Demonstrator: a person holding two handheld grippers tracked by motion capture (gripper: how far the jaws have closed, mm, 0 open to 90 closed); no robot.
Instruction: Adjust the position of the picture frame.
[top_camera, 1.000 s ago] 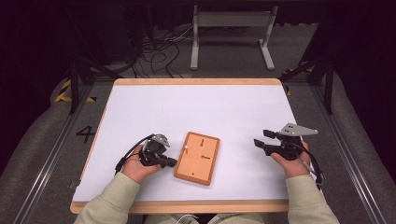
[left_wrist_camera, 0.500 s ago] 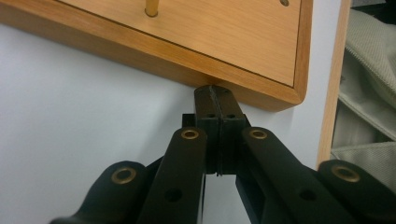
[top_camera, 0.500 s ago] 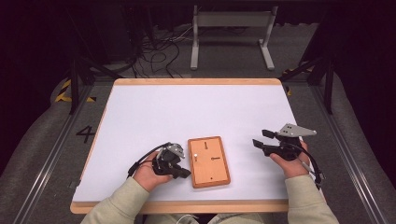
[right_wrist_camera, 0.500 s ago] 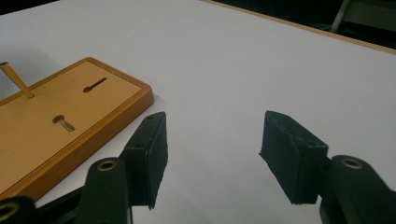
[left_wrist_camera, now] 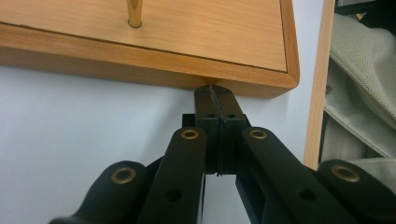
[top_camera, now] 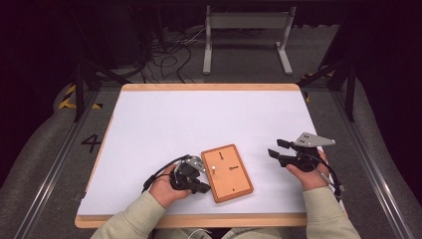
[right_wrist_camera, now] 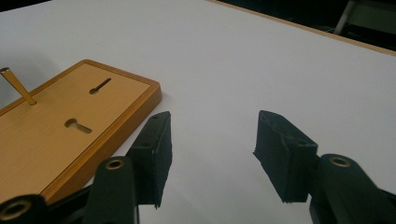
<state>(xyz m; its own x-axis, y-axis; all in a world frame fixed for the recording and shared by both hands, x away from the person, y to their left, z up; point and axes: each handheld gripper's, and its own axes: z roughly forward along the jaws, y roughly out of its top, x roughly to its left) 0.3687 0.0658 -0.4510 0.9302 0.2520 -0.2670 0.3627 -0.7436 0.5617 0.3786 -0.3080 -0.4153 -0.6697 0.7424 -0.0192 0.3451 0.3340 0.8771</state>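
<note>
A flat wooden board (top_camera: 230, 177) lies on the white table (top_camera: 199, 119) near its front edge. A brass pin (left_wrist_camera: 134, 14) stands up from the board, and two keyhole slots (right_wrist_camera: 78, 126) are cut into its top. My left gripper (top_camera: 205, 189) is shut with nothing in it. In the left gripper view its tips (left_wrist_camera: 215, 91) press against the board's side edge (left_wrist_camera: 140, 70) near a corner. My right gripper (top_camera: 276, 148) hovers just right of the board, pointing left. Its jaws are open (right_wrist_camera: 210, 154), have just been closing a little, and have only bare table between them.
The table's wooden rim (top_camera: 209, 219) runs close behind both hands. A light sleeve (left_wrist_camera: 359, 93) shows past that rim. Beyond the far edge, a metal stand (top_camera: 246, 30) and loose cables (top_camera: 164, 55) are on the dark floor.
My left hand has moved right against the board. The board has slid slightly right and turned, its far end now leaning left. The right hand has stayed in place.
</note>
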